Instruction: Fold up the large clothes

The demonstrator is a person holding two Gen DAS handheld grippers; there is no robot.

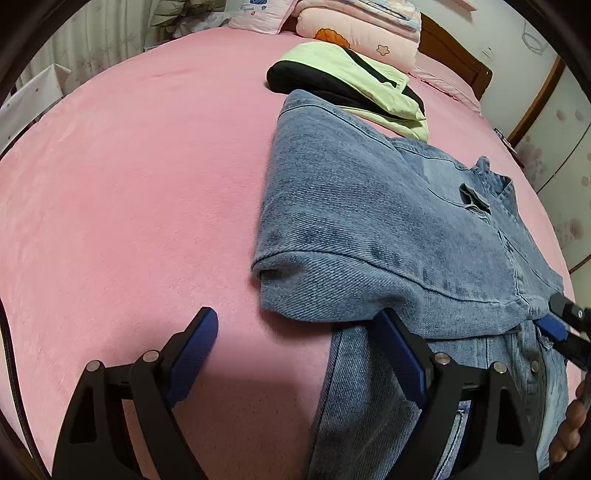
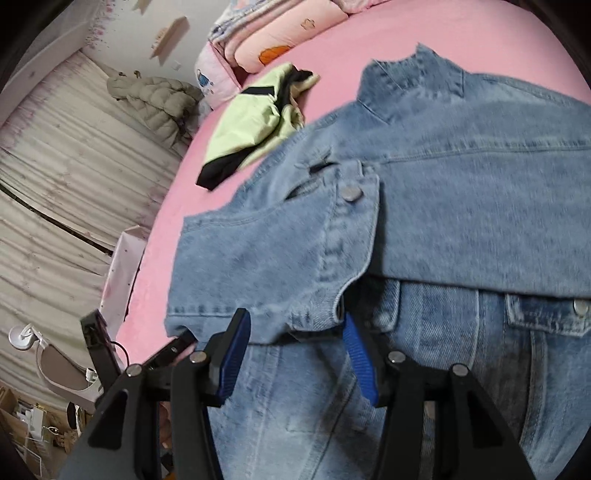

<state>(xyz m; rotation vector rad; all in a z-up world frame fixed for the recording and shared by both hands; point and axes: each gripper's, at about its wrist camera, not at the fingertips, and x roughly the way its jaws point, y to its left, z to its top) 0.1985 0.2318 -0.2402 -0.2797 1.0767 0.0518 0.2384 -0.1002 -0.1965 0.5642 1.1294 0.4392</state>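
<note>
You are holding your left gripper (image 1: 301, 345) wide open and empty, your right gripper (image 2: 295, 350) half-open, gripping nothing. The denim jacket (image 1: 369, 221) is lying just ahead of both: heavy, stiff, bulky. Pinch a thick seamed edge.

Blurred across the right wrist view: denim jacket (image 2: 461, 177), stitching smeared toward the right edge. Cut off there by the lower and right borders too. Partly covered in the left wrist view: green and black garment (image 1: 354, 77), near corner tucked under the jacket's folded sleeve. Cropped at the top edge: pink quilt (image 1: 365, 29). Hidden under the denim: part of the pink bed (image 1: 129, 184). Only partly in view at the right border of the left wrist camera: right gripper (image 1: 561, 325), grip unclear from there. Too small to identify: clutter in the bottom left corner of the right wrist view.
</note>
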